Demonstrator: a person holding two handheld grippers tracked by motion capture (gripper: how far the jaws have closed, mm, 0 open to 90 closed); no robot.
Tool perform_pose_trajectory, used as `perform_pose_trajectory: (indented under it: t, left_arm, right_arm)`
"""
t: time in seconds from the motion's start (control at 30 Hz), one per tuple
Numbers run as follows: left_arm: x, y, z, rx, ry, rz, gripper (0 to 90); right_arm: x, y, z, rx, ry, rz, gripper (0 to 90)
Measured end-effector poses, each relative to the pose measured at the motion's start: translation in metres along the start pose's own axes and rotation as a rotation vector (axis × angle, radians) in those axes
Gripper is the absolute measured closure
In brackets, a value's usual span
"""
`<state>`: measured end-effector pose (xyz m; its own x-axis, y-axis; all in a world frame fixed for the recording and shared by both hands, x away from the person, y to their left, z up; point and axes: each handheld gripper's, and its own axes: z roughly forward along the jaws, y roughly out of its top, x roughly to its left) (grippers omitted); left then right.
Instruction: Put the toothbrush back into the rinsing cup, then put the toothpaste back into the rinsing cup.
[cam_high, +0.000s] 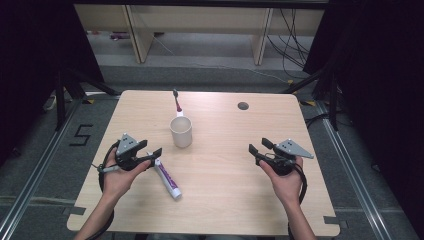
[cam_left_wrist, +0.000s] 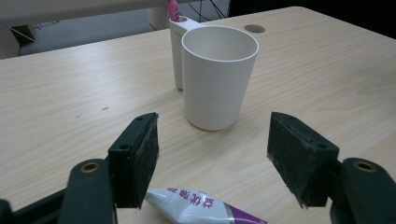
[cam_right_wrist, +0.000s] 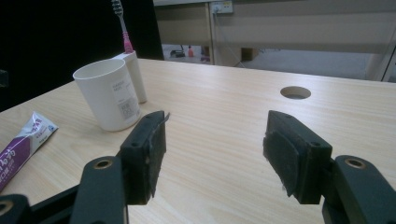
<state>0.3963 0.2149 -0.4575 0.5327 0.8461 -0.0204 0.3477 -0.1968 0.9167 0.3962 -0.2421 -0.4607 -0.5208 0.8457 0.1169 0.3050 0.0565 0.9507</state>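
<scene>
One white plastic cup with a narrow side holder was seen standing upright just left of centre in the high view, on the pale wood-grain table. One pink-handled toothbrush was held upright in that side holder, its dark bristle head rising above the cup toward the upper middle of the frame. One white and purple toothpaste tube was laid flat on the table in the lower left of the frame, below the cup and well apart from it.

Two black two-jaw grippers were counted, one in each hand. The left gripper was held at the lower left of the high view, directly over the upper end of the tube; its jaws were spread wide, with nothing between them. In the left gripper view the tube's end was seen at the bottom of the frame between the two pads, though contact could not be judged, and the cup stood beyond them in the upper middle.

The right gripper was held at the lower right of the high view, above bare table, its jaws likewise parted and empty. In the right gripper view the cup, the toothbrush and the tube were placed at the left of the frame. One round cable hole was seen in the table's upper right.
</scene>
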Motion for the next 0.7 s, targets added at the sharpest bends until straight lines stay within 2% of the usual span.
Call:
perform_pose_trajectory:
  t: [0.03, 0.07, 0.1, 0.13, 0.17, 0.2, 0.23, 0.27, 0.37, 0.4, 0.43, 0.47, 0.53, 0.57, 0.63, 0.67, 0.7]
  left_arm:
    - [0.0, 0.0, 0.0, 0.0, 0.0, 0.0, 33.2]
    - [0.0, -0.001, 0.0, -0.003, -0.004, -0.001, 33.2]
    - [0.0, -0.001, -0.001, -0.003, -0.003, -0.009, 33.2]
    - [0.0, -0.001, -0.002, 0.002, 0.001, -0.002, 33.2]
    - [0.0, -0.001, -0.002, 0.002, 0.001, -0.002, 33.2]
    - [-0.002, -0.002, -0.003, 0.01, 0.008, -0.013, 33.2]
    - [-0.002, -0.002, -0.004, 0.011, 0.004, -0.01, 33.2]
    - [-0.004, -0.004, -0.004, 0.014, -0.001, -0.011, 33.2]
    - [-0.005, -0.005, -0.005, 0.017, -0.001, -0.014, 33.4]
    - [-0.007, -0.006, -0.006, 0.024, -0.005, -0.036, 33.4]
    - [-0.006, -0.006, -0.006, 0.028, -0.004, -0.024, 33.4]
    - [-0.009, -0.008, -0.007, 0.035, -0.002, -0.057, 33.3]
    - [-0.01, -0.009, -0.007, 0.045, 0.001, -0.055, 33.4]
    - [-0.013, -0.009, -0.008, 0.059, -0.001, -0.037, 33.6]
    - [-0.015, -0.009, -0.008, 0.066, 0.0, -0.043, 34.2]
    - [-0.019, -0.011, -0.008, 0.083, 0.007, -0.049, 34.2]
    - [-0.021, -0.011, -0.009, 0.09, 0.016, -0.056, 34.5]
  right_arm:
    - [0.0, 0.0, 0.0, 0.0, 0.0, 0.0, 39.4]
    - [0.001, 0.0, 0.002, -0.001, 0.018, 0.026, 39.4]
    - [0.003, 0.0, 0.002, -0.004, 0.017, 0.034, 39.3]
    - [0.002, 0.0, 0.003, -0.009, 0.015, 0.012, 39.3]
    - [0.002, 0.0, 0.003, -0.009, 0.015, 0.012, 39.3]
    - [0.006, 0.001, 0.002, 0.003, 0.02, 0.038, 39.3]
    - [0.006, 0.001, 0.002, 0.003, 0.02, 0.038, 39.3]
    - [0.003, 0.002, 0.003, -0.01, 0.016, 0.003, 39.3]
    - [0.003, 0.002, 0.003, 0.009, 0.02, 0.016, 39.4]
    - [0.001, 0.002, 0.005, 0.02, 0.019, 0.022, 39.4]
    - [0.001, 0.002, 0.005, 0.02, 0.019, 0.022, 39.4]
    - [-0.001, 0.002, 0.005, 0.037, 0.01, 0.013, 39.4]
    - [-0.002, 0.002, 0.006, 0.038, 0.014, 0.011, 39.4]
    - [-0.002, 0.002, 0.006, 0.049, 0.004, 0.014, 39.4]
    - [-0.002, 0.002, 0.006, 0.047, 0.012, 0.022, 39.3]
    - [-0.001, -0.001, 0.006, 0.053, 0.019, 0.056, 39.3]
    - [-0.004, 0.0, 0.006, 0.059, 0.007, 0.024, 39.4]
